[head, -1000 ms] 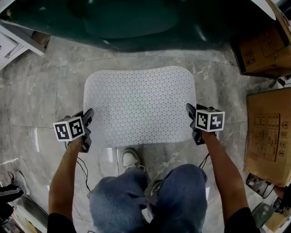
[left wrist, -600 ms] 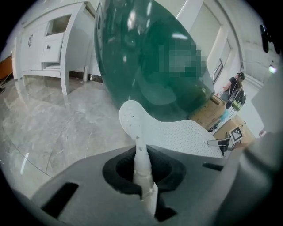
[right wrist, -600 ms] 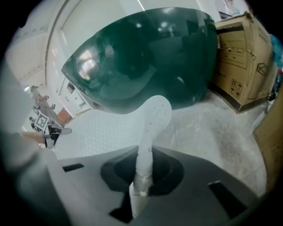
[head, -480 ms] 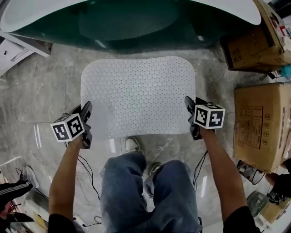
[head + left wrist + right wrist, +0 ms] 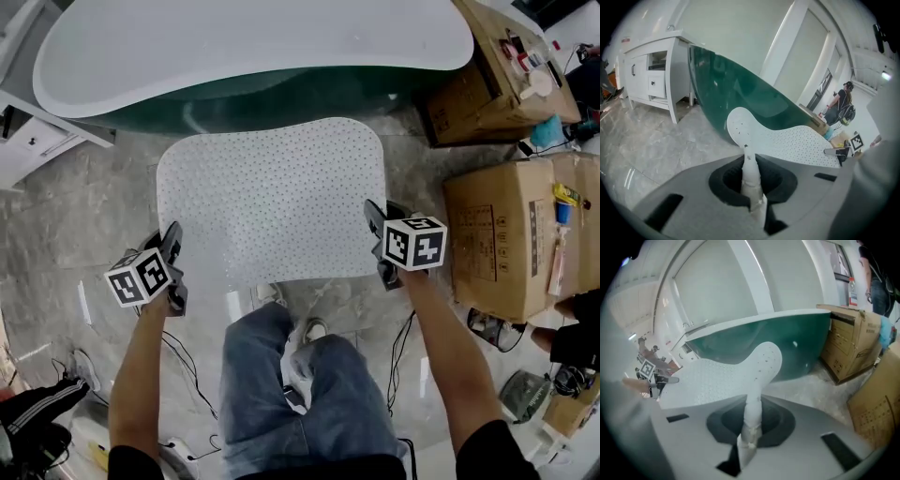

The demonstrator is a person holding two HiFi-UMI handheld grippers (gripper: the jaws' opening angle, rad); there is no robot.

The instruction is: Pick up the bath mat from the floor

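Holding the white, dotted bath mat [image 5: 272, 197] up off the grey marble floor [image 5: 84, 197], spread roughly flat between the two tools. Clamping its left edge with the left gripper [image 5: 174, 234], jaws drawn almost fully together, with only the thin pinched rim of the mat between them. Clamping the right edge the same way with the right gripper [image 5: 373, 216], jaws all but closed on the mat's rim. Seen along either pair of jaws, rising from the pinch and curling over into a broad sheet stretching across toward the opposite tool. Hanging just near of the dark green bathtub [image 5: 253, 47] with its white rim, far edge close to the tub wall, near edge over the toe of a pale shoe [image 5: 314, 330]. Standing below the mat's near edge in blue jeans [image 5: 300, 394], bare forearms reaching out to each tool. Flanked on the right by stacked cardboard boxes [image 5: 497, 244], well apart from the mat, and on the far left by a white cabinet [image 5: 23, 141] beside the tub's end.
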